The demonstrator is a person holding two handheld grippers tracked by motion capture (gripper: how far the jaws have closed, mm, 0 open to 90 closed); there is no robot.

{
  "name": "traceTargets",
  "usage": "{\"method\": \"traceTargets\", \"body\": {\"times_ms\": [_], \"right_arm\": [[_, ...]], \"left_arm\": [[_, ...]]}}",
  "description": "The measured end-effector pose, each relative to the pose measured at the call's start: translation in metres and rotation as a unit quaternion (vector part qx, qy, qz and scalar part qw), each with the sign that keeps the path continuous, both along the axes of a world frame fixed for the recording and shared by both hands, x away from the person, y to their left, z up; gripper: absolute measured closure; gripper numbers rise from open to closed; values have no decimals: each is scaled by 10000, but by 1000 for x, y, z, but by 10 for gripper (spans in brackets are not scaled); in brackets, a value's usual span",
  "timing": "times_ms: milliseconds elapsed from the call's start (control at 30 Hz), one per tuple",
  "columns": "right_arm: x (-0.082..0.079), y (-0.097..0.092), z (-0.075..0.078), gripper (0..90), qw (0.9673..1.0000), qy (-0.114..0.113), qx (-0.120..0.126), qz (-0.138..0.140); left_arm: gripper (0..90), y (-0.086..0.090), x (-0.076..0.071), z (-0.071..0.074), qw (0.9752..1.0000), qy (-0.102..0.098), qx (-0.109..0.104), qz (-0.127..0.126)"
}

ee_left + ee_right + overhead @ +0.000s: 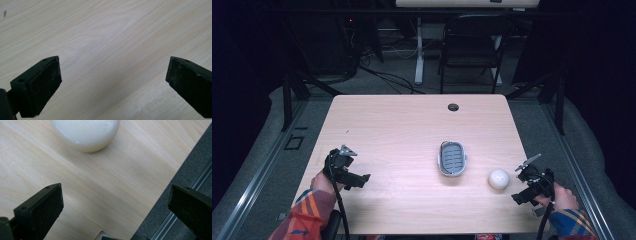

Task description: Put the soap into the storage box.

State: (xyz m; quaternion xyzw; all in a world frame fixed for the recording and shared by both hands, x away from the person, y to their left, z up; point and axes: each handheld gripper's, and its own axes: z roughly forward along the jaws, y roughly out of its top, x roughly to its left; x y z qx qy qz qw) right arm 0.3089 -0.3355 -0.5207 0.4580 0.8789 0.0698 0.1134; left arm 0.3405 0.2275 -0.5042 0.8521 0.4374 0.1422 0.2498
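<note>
Nearby, white soap (pixel 498 178) beside grey dish (pixel 452 158), both hand-held grippers (pixel 357 179) (pixel 518 196) released, clear table (pixel 402 125) between.

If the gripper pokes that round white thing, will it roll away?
Probably not far. In the right gripper view the round white thing looks like a thick puck with a flat base on the table, so it would likely slide. Its smooth, waxy-looking surface may be slippery between the right gripper's open jaws.

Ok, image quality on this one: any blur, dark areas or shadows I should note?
High view: table evenly lit, surroundings nearly black; the white round object and grey dish are small and soft. Left gripper view: wood grain sharp, left gripper jaws crisp. Right gripper view: right gripper in focus, white object cropped at the top, casting a faint shadow.
</note>
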Motion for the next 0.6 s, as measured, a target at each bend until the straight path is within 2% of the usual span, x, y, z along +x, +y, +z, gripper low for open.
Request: {"method": "traceTargets", "body": {"times_ms": [67,200,233,300,400,567,600], "right_arm": [[1,0,-1,0,10000,48,-12,3],[1,1,-2,0,9999,-32,145,-80],[2,0,0,0,10000,30,71,-30],[3,1,0,0,9999,66,114,-27],[4,4,0,0,9995,262,162,-24],[5,5,0,0,9989,445,136,-50],[6,5,0,0,9989,425,163,-58]], "left_arm": [[1,0,0,0,10000,8,-9,-21],[1,0,0,0,10000,49,-7,-43],[1,0,0,0,10000,49,-7,-43],[1,0,-1,-1,10000,44,-19,-21],[1,-2,0,-1,10000,39,-9,-35],[1,-2,0,-1,9999,70,49,-78],[1,-2,0,-1,9999,74,54,-86]]}}
